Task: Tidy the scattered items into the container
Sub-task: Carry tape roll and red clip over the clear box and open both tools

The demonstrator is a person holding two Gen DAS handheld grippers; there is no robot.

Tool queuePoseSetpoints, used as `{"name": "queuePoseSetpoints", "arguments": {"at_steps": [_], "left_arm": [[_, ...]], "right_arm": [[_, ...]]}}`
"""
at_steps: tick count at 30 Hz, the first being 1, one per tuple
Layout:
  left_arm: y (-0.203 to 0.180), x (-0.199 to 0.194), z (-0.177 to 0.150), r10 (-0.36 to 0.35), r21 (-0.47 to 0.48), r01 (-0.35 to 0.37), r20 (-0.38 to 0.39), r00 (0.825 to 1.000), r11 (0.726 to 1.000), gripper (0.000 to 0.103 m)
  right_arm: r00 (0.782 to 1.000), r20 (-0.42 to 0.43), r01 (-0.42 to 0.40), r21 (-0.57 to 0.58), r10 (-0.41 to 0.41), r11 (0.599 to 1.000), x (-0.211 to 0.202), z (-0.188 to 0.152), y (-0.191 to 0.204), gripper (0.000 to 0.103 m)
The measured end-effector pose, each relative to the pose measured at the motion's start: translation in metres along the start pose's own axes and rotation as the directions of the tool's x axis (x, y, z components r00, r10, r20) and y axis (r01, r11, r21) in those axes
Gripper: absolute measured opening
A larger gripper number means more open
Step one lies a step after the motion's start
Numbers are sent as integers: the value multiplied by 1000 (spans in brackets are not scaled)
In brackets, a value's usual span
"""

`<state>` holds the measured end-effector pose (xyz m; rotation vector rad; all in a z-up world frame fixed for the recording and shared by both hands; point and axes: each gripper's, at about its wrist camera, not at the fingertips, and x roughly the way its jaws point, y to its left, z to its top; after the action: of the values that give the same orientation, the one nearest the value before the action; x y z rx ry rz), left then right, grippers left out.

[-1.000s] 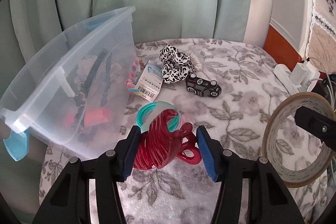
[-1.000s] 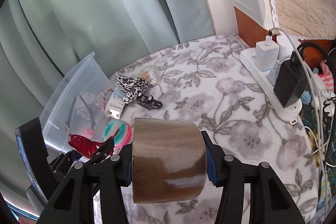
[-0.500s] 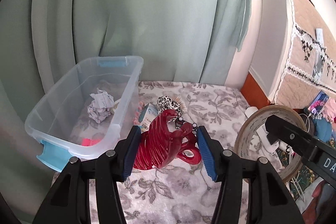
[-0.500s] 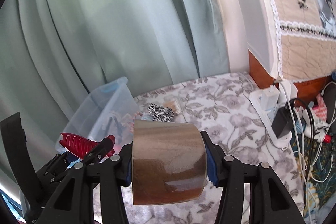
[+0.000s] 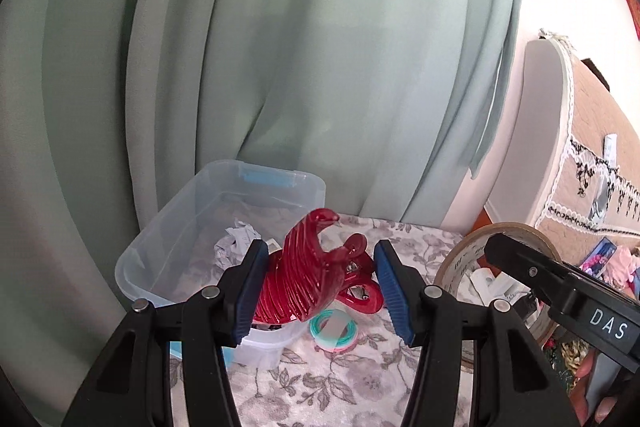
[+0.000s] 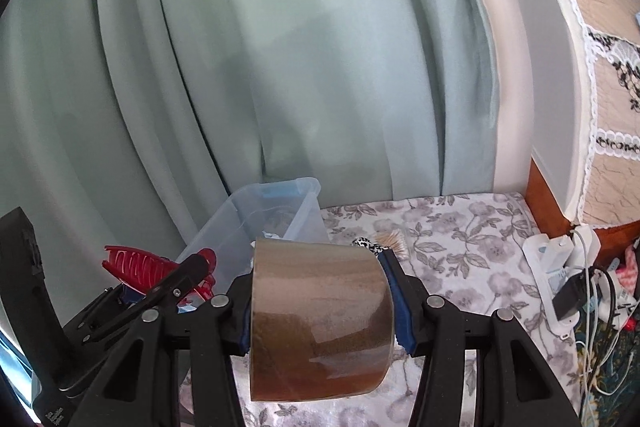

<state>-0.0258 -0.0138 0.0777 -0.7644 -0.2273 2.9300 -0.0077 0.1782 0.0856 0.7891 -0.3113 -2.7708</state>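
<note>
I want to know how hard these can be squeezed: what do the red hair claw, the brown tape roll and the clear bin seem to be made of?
Red ridged hair claw: glossy translucent hard plastic, judging by its shine and see-through edges.
Brown tape roll: smooth plastic film with a glare streak; core probably cardboard.
Clear storage bin: thin, slightly frosted plastic; contents show through.

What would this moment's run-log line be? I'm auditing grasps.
left tongs: shut on red hair claw | right tongs: shut on brown tape roll | clear bin: holds crumpled paper | both loads outside bin
</note>
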Motion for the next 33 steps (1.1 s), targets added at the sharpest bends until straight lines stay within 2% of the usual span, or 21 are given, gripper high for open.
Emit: {"name": "queuePoseSetpoints", "arguments": {"at_steps": [10, 18, 27, 33], "left_arm": [[52, 1, 7, 45, -97, -43, 22, 999, 994, 56], [93, 13, 3, 82, -175, -79, 12, 997, 981, 57], [113, 36, -2, 88, -206, -91, -23, 996, 974, 57], [116, 46, -2, 94, -198, -95, -18, 995, 976, 57]], "right_arm": [[999, -33, -42, -77, 40, 996, 29, 8, 47, 55], [995, -69, -76, -107, 69, 991, 63, 3, 76, 55], [990, -119, -90, -133, 75, 987, 100, 2, 91, 55], [984, -156, -102, -139, 79, 985, 127, 0, 95, 55]]}}
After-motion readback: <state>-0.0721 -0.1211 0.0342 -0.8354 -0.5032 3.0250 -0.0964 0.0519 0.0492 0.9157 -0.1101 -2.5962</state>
